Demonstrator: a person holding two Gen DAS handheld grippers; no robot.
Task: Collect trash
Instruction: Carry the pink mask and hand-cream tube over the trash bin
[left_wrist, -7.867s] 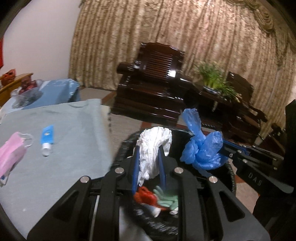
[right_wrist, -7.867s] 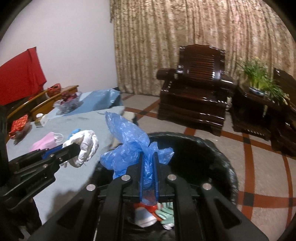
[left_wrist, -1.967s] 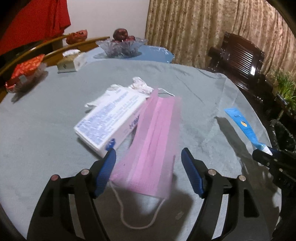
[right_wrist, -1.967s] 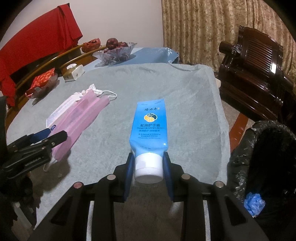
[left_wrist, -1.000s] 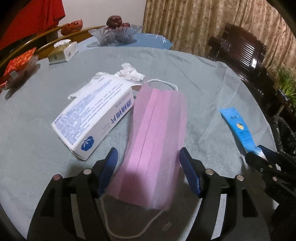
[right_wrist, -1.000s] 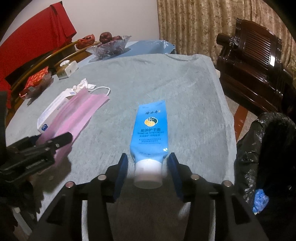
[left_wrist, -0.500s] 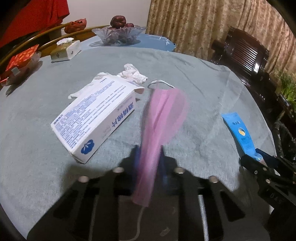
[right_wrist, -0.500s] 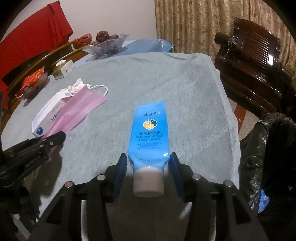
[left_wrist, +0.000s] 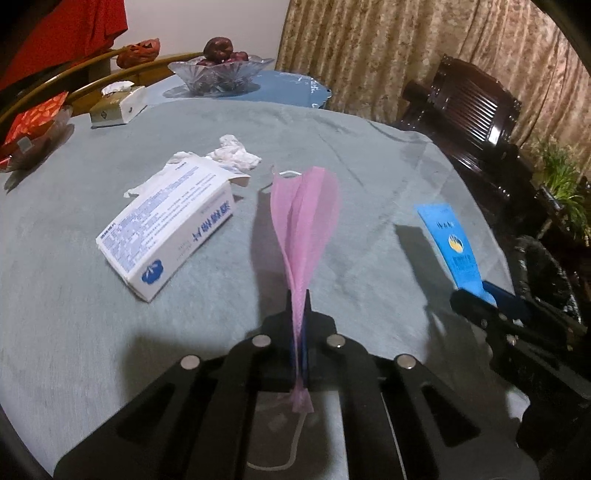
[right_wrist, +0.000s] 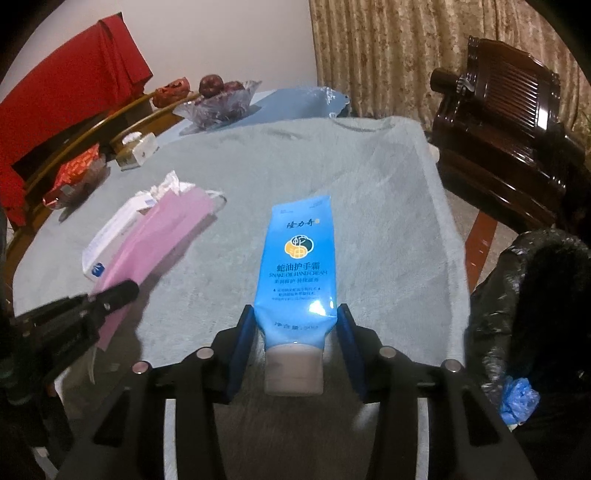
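While left fingers (left_wrist: 300, 314) pinch pink mask (left_wrist: 308, 225), right fingers (right_wrist: 295, 332) straddle blue tube (right_wrist: 299, 258), contact unclear.

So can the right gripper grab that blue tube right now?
Probably yes. The right gripper is open with the blue tube lying between its fingers on the grey cloth, and nothing blocks the jaws from closing.

A pink face mask (left_wrist: 305, 225) stands pinched along its fold, fanning upward above a grey-green cloth, its white ear loop trailing below. To its left lies a white cardboard box (left_wrist: 168, 229) with blue print, flap open, and crumpled white tissues (left_wrist: 233, 156) behind it. A blue hand cream tube (right_wrist: 297, 274) lies flat, white cap nearest. A black bin bag (right_wrist: 532, 314) sits at the right, blue plastic inside.
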